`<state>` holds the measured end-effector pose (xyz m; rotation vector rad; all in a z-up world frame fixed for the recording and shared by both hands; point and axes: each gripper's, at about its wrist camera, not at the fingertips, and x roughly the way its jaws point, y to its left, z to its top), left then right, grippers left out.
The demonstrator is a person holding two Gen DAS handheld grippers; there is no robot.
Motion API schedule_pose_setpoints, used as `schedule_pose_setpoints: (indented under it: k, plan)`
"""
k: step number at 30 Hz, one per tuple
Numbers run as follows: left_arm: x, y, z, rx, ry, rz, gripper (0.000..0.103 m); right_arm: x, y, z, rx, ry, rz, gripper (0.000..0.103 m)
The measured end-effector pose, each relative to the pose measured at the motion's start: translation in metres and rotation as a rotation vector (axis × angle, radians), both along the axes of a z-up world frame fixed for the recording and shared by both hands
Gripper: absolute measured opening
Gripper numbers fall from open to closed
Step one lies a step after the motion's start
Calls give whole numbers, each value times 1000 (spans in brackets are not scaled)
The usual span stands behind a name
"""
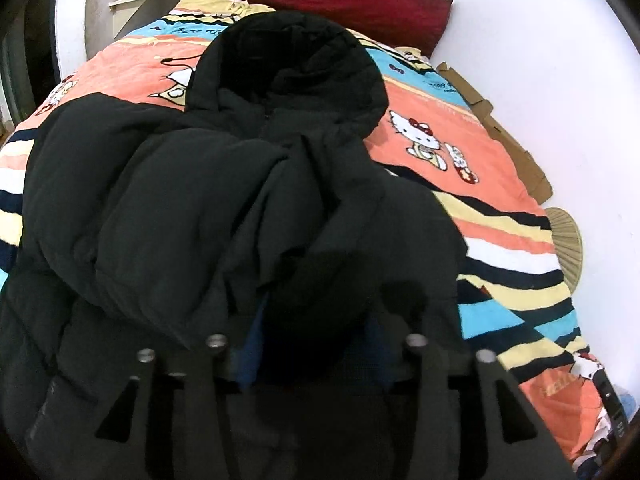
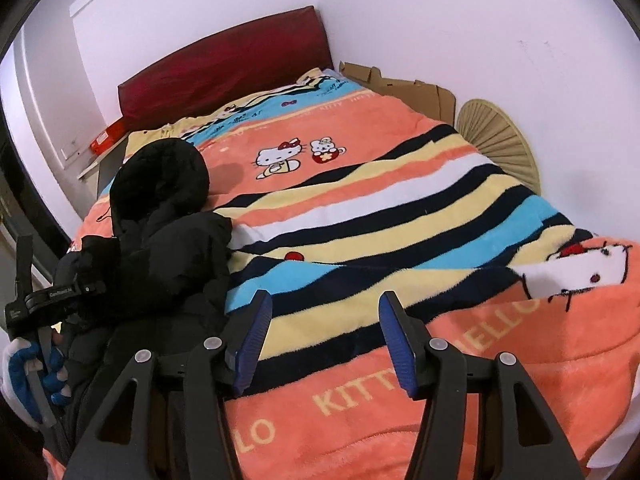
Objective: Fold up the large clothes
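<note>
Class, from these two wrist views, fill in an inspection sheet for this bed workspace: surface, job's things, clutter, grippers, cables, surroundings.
Surface: striped cartoon blanket covering the bed.
Job's things: black hooded jacket, sleeves bunched across its front, hood toward the headboard.
Clutter: flattened cardboard and a woven fan at the wall side.
Grippers: left gripper open over the jacket, pads hard to make out; right gripper open, nothing between its jaws.
Cables: nothing seen.
Surroundings: red headboard, white wall, orange box on a shelf.
</note>
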<state>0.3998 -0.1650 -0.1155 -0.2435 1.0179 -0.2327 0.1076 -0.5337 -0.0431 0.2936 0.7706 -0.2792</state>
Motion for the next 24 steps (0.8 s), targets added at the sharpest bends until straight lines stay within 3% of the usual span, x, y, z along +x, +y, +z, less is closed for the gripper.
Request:
schedule_pose_setpoints:
  k: [5, 12, 17, 24]
  plan:
    - [-12, 0, 22, 35, -25, -13, 57, -4, 1, 5, 4, -13, 6, 58]
    - [-38, 31, 69, -4, -116, -22, 57, -8, 19, 14, -38, -7, 47, 60]
    - [-50, 106, 94, -13, -148, 29, 57, -5, 42, 24, -57, -8, 109, 72]
    - [-47, 225, 90, 48, -133, 167, 57, 29, 117, 41, -114, 16, 276, 73]
